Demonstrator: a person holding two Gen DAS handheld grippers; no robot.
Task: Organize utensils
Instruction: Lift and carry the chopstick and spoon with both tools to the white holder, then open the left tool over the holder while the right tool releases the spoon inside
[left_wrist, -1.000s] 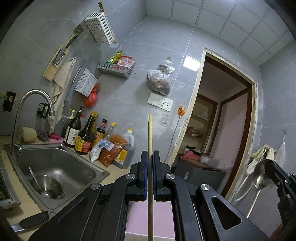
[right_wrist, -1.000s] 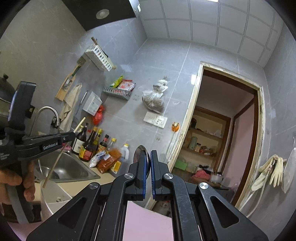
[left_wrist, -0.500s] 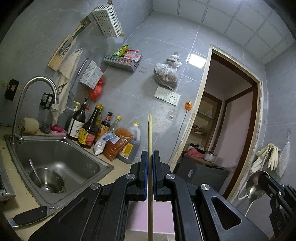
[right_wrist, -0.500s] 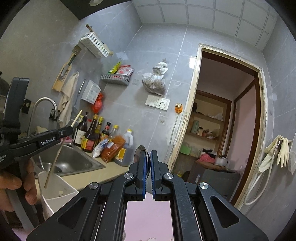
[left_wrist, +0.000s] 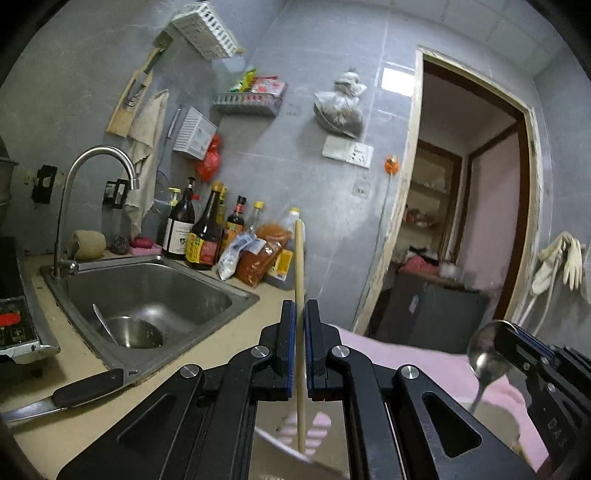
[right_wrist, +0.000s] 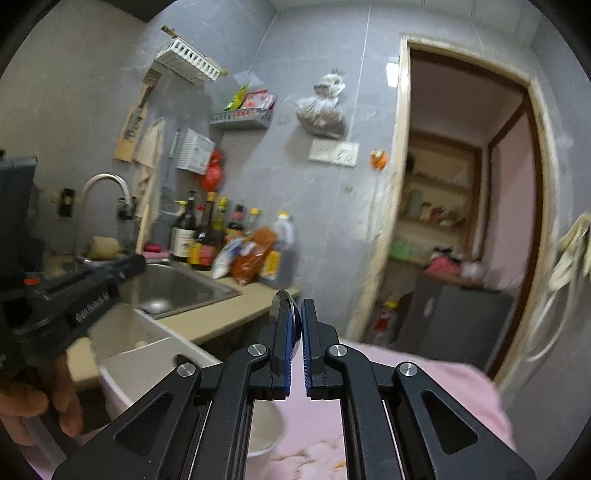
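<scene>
We hold a pale wooden chopstick (left_wrist: 299, 280) clamped upright in the left gripper (left_wrist: 300, 314), long axis vertical, lower end over the white plastic holder (right_wrist: 147, 354). Right gripper (right_wrist: 294, 314) pinches a steel spoon (left_wrist: 485, 354), just beside.

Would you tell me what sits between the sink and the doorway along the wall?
In the left wrist view, a row of sauce bottles and seasoning bags stands between the sink and the doorway.

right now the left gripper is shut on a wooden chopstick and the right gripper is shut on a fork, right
Not quite. The right gripper is shut on a metal spoon, not a fork; the left wrist view shows its round bowl. The left gripper is indeed shut on the wooden chopstick.
</scene>
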